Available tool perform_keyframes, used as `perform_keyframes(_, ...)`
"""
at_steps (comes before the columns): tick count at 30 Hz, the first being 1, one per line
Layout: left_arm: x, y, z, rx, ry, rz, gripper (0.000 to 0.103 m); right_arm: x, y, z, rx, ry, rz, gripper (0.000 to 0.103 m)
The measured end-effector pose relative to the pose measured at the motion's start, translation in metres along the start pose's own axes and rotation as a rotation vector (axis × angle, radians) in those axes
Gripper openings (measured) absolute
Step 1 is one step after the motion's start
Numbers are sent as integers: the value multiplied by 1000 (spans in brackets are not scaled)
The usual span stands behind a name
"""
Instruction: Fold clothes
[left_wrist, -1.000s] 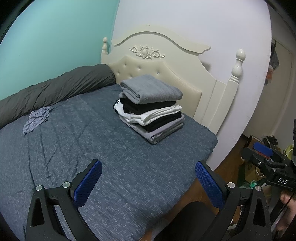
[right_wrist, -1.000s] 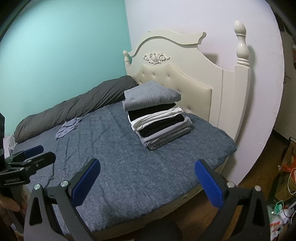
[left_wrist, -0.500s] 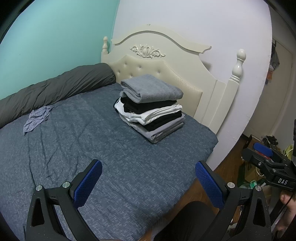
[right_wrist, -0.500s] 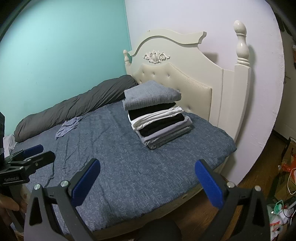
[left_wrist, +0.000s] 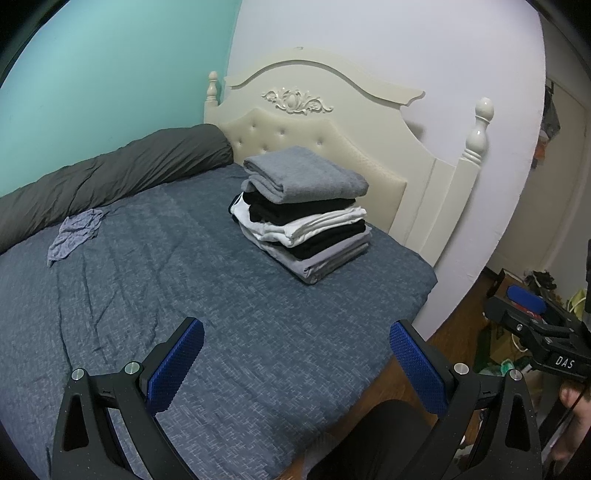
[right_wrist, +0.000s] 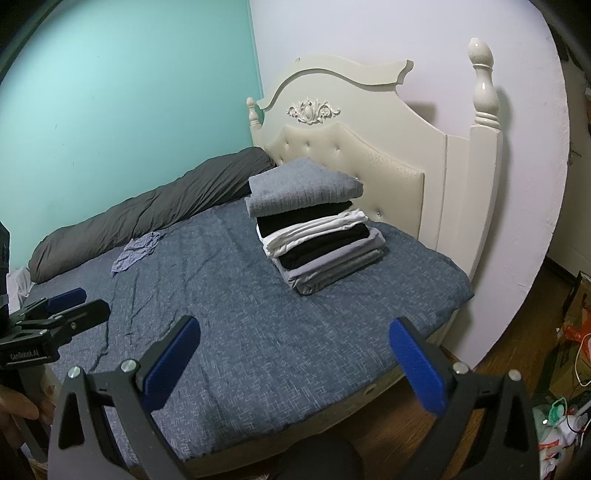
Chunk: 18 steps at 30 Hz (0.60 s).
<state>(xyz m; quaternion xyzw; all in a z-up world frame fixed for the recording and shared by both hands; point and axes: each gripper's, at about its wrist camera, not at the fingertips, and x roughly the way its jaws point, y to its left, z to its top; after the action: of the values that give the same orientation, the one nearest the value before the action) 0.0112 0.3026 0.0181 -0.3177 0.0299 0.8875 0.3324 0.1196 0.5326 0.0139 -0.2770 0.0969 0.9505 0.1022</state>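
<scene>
A stack of folded clothes (left_wrist: 303, 214), grey on top with black, white and grey layers below, sits on the blue bed (left_wrist: 221, 314) near the headboard; it also shows in the right wrist view (right_wrist: 314, 221). A small crumpled blue-grey garment (left_wrist: 75, 232) lies near the far side, also seen in the right wrist view (right_wrist: 137, 252). My left gripper (left_wrist: 295, 354) is open and empty above the bed's near edge. My right gripper (right_wrist: 293, 354) is open and empty beside it. Each gripper shows at the edge of the other's view.
A rolled dark grey duvet (left_wrist: 110, 173) lies along the teal wall. The cream headboard (left_wrist: 332, 122) stands behind the stack. Bags and clutter (right_wrist: 565, 387) lie on the wooden floor to the right of the bed.
Both views have shifted very slightly; the grippers stay open and empty and the clothes have not moved.
</scene>
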Motion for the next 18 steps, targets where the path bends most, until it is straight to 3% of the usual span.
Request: perform_keyframes(18,2,-3,-1,-1,14,-7,103,1,-1,-1,5,2,0,103)
